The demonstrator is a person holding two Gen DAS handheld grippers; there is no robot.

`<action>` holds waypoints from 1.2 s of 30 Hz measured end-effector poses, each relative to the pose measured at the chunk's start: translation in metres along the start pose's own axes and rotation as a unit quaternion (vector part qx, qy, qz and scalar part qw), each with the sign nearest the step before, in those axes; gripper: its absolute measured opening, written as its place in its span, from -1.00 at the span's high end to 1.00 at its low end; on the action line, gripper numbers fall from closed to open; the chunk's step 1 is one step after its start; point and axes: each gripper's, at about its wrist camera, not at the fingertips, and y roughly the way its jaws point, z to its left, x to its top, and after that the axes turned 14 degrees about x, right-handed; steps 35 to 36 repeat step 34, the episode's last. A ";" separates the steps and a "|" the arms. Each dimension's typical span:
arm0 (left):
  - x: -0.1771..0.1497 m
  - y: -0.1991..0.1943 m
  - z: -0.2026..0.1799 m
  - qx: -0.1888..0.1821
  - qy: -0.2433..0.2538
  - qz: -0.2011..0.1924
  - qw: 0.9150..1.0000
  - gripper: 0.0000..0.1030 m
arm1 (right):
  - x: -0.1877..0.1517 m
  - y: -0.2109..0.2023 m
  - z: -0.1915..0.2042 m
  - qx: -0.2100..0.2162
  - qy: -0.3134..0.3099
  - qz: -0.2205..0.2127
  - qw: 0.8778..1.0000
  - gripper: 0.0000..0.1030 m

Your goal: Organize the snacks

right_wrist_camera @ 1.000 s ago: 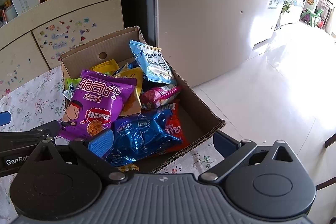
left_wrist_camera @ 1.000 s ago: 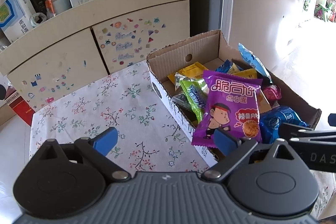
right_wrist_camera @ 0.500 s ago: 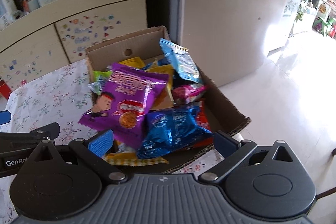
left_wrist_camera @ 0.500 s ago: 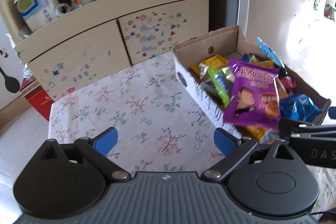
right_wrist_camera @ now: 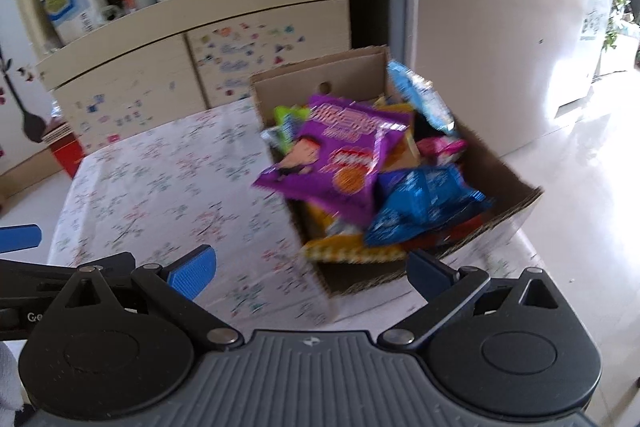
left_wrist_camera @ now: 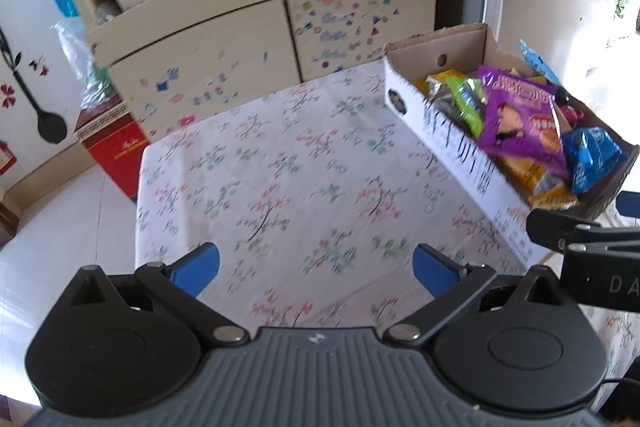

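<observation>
A cardboard box [left_wrist_camera: 448,143] [right_wrist_camera: 508,223] full of snack packets stands at the right end of the floral tablecloth [left_wrist_camera: 304,179] [right_wrist_camera: 168,195]. A purple packet [left_wrist_camera: 516,119] [right_wrist_camera: 340,159] lies on top of the pile, with a blue packet [left_wrist_camera: 592,155] [right_wrist_camera: 424,203] beside it and a green one [left_wrist_camera: 464,103] behind. My left gripper [left_wrist_camera: 316,269] is open and empty over the cloth, left of the box. My right gripper [right_wrist_camera: 312,273] is open and empty, just before the box's near end.
A cream cabinet [left_wrist_camera: 240,39] with stickers and cluttered shelves stands behind the table. A red box [left_wrist_camera: 112,151] sits on the floor at the left. A white fridge [right_wrist_camera: 500,27] stands at the right. The right gripper's finger shows in the left wrist view [left_wrist_camera: 576,239].
Both grippers have pulled back and up from the box, and the left has swung left over the cloth. The snacks stay in the box.
</observation>
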 end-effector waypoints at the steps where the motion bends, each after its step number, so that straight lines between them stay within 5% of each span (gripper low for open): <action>1: -0.004 -0.001 0.004 0.001 -0.002 0.003 1.000 -0.98 | -0.004 0.000 0.003 0.006 0.001 0.003 1.000 -1.00; 9: -0.032 0.004 0.033 0.018 -0.019 0.028 0.999 -0.98 | -0.038 0.017 0.029 0.033 -0.016 0.048 0.998 -1.00; 18: -0.056 0.031 0.061 0.038 -0.051 0.062 0.996 -0.98 | -0.050 0.048 0.037 0.023 0.004 0.080 0.996 -1.00; 25: -0.063 0.039 0.070 0.033 -0.066 0.074 0.994 -0.98 | -0.059 0.077 0.052 0.011 -0.046 0.098 0.994 -1.00; 36: -0.062 0.043 0.072 0.031 -0.070 0.072 0.994 -0.98 | -0.067 0.104 0.065 0.011 -0.108 0.051 0.993 -1.00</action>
